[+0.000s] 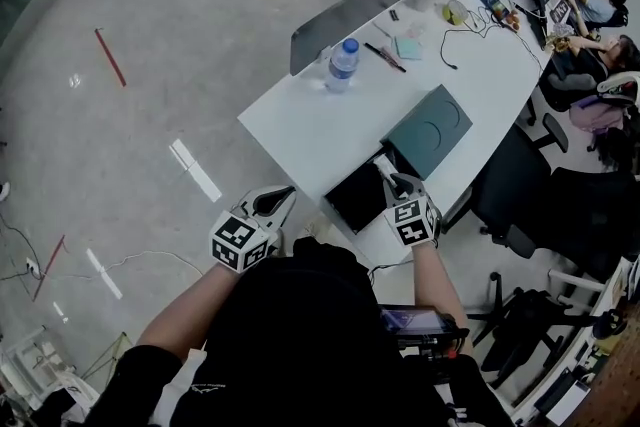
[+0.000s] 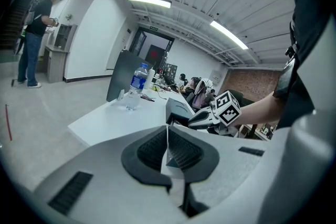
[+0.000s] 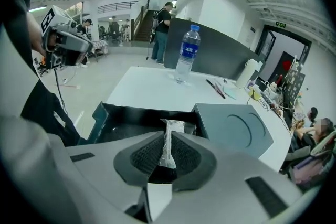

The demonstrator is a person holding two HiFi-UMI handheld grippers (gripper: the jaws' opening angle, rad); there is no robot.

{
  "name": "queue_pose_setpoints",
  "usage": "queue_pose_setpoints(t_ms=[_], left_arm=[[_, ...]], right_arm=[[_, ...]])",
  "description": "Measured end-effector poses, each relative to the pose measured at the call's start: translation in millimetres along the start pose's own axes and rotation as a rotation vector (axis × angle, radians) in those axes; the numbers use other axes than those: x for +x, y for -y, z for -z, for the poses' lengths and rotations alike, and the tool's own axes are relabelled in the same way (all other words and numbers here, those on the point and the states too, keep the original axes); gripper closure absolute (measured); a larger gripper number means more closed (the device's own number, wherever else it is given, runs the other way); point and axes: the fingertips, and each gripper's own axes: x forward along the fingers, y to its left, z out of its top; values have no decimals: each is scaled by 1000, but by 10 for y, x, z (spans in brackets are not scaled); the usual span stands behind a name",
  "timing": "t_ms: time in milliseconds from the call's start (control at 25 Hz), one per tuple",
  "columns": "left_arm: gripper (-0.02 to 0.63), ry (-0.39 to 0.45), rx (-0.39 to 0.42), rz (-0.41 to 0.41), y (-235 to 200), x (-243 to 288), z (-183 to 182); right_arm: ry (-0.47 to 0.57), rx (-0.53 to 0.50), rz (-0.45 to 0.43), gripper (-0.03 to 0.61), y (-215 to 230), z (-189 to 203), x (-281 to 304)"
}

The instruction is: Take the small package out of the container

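R gripper point(image 3: 167, 140) clamped on small package point(image 3: 170, 127), upright just above open container point(image 3: 103, 119). Grip looks edge-only, hard to tell; pkg could slip and drop back in. L gripper point(image 2: 167, 134) jaws together, empty, left of container, off tabletop point(image 1: 300, 123).

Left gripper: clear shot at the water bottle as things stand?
Probably yes. The left gripper hangs off the table at its near edge, jaws together and empty; only bare tabletop lies between it and the water bottle. The open container sits to its right.
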Motion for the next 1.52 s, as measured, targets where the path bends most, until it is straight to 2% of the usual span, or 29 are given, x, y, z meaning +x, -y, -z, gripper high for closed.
queue_pose_setpoints(t_ms=[360,560,680,800,1040,1520], left_arm=[[598,1,-23,-32,-60,-69,27],[598,10,-32,-54,-127,-116,11],[598,12,-39,-62,-155,-135,24],[598,14,-44,-69,-178,-145,11],[598,22,-46,-86,-213,-195,-19],[598,33,-53,-76,-266,-284,-17]], right_arm=[[-147,-52,-10,442,47,108,205],[-223,-102,3,430,72,145,317],[-265,-126,0,438,69,173,376],[-283,-146,8,480,99,168,411],[-309,-145,3,506,113,195,455],[-288,-142,16,532,45,105,421]])
